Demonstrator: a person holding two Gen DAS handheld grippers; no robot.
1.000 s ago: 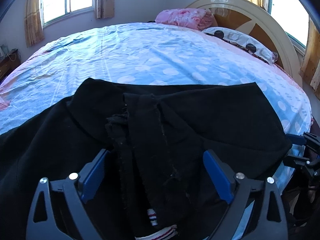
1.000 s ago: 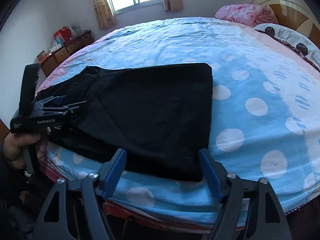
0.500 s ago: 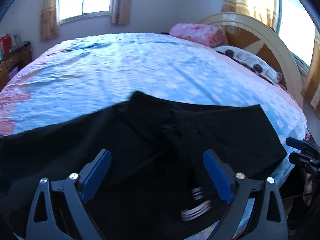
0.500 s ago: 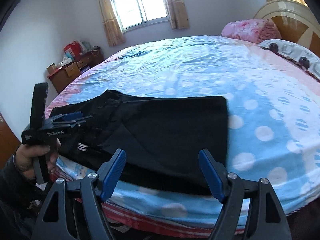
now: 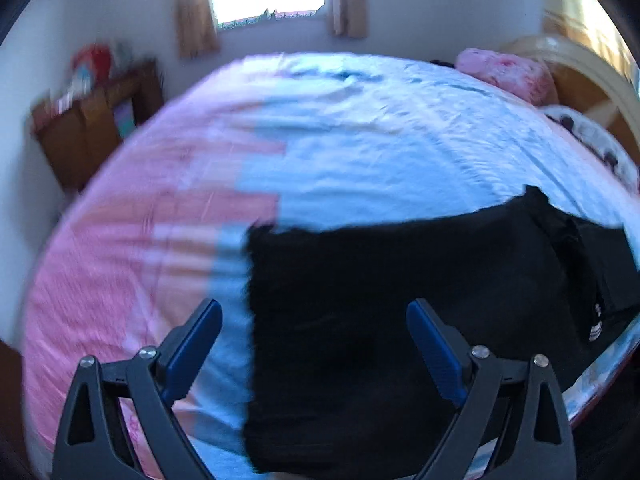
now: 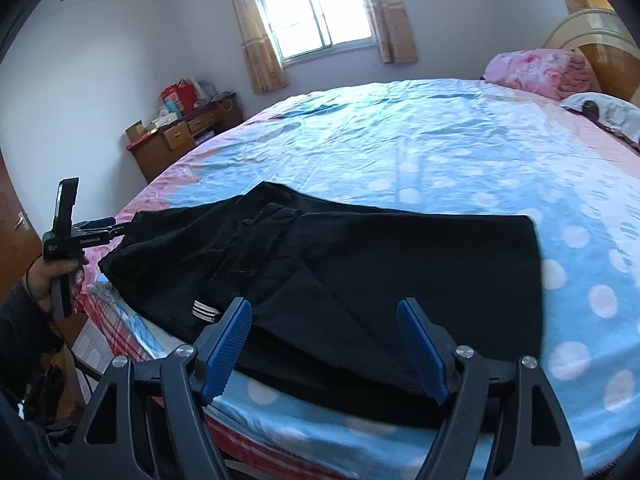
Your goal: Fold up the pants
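**Pants lying flat along the near edge of the bed**

Pants (image 6: 360, 280) are lying spread across the near part of the bed (image 6: 440, 152), their lower hem running close to the near edge, where the red checked side of the mattress is showing. The white-striped patch (image 6: 205, 311) is sitting near that edge, toward the left corner. In your left wrist view the dark cloth is ending in a straight edge, with pink and blue sheet lying bare beyond it; that picture is blurred, so finer folds are not readable.

Your left gripper (image 5: 314, 344) is hanging over that straight edge with its fingers wide apart and nothing between them. Your right gripper (image 6: 324, 344) is hovering over the near hem, fingers also spread and gripping nothing.

Around you: a pink pillow (image 6: 536, 68) and a spotted pillow (image 6: 604, 114) are lying at the far right corner against the curved headboard (image 6: 592, 36). A wooden cabinet (image 6: 180, 136) cluttered with boxes is standing off the far left corner, under the curtained window (image 6: 316, 12). In the right wrist view your left hand (image 6: 52, 276) is holding its tool just off the left corner of the bed, beside the cloth's end.

The whole far half of the sheet is lying bare, giving wide room beyond the pants.
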